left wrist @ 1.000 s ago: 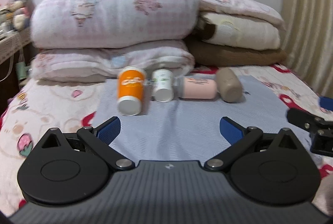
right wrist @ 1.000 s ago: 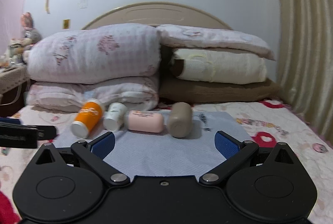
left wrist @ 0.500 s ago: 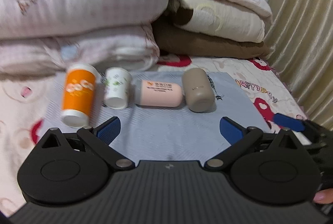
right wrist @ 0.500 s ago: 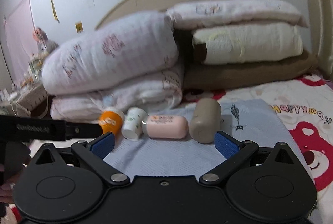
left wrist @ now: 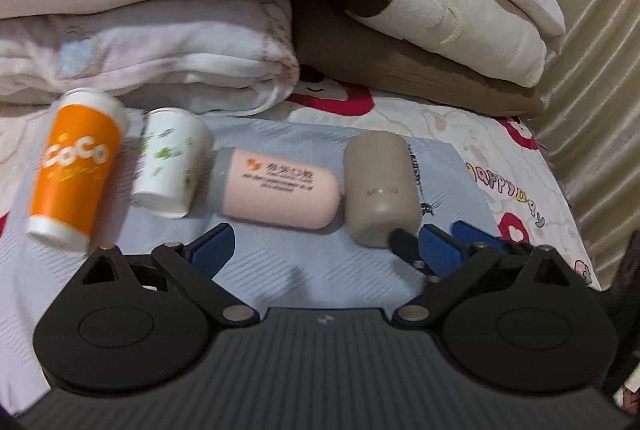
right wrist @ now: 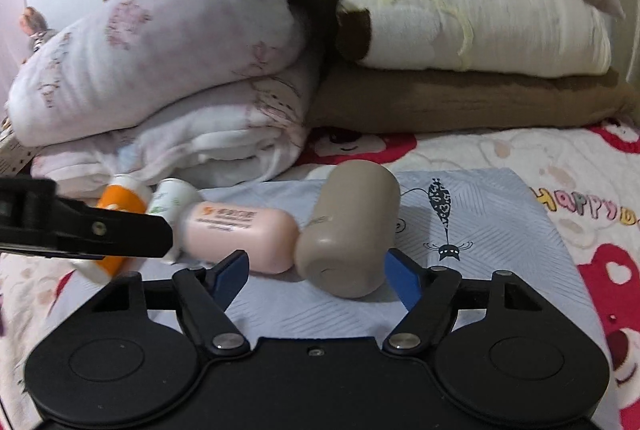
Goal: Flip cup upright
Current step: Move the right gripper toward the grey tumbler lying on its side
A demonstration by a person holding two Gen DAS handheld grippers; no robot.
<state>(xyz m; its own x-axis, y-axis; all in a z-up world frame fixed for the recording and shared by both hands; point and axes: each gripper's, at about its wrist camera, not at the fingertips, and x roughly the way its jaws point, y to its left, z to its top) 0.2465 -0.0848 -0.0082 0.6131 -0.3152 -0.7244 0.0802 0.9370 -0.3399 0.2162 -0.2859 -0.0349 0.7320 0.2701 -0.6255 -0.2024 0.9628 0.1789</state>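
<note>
Several cups lie on their sides in a row on a light blue cloth (left wrist: pixel 312 270): an orange "CoCo" cup (left wrist: pixel 72 166), a white cup with green leaves (left wrist: pixel 170 162), a pink cup (left wrist: pixel 280 188) and a taupe cup (left wrist: pixel 380 186). My left gripper (left wrist: pixel 324 250) is open and empty, just in front of the pink cup. My right gripper (right wrist: pixel 318 276) is open, with the base of the taupe cup (right wrist: pixel 348 230) between its blue fingertips (right wrist: pixel 404 280). The pink cup (right wrist: pixel 240 234) lies left of it. The left gripper's finger crosses the right wrist view and hides part of the orange cup (right wrist: pixel 118 208).
Folded pink and white quilts (left wrist: pixel 140 30) and a cream and brown stack (right wrist: pixel 472 62) lie right behind the cups. A curtain (left wrist: pixel 600 78) hangs at the right. The bed sheet (right wrist: pixel 592 198) extends right of the cloth.
Both grippers have moved forward and closer to the cups. The right gripper now has the taupe cup's base between its fingertips. The left gripper has shifted right.
</note>
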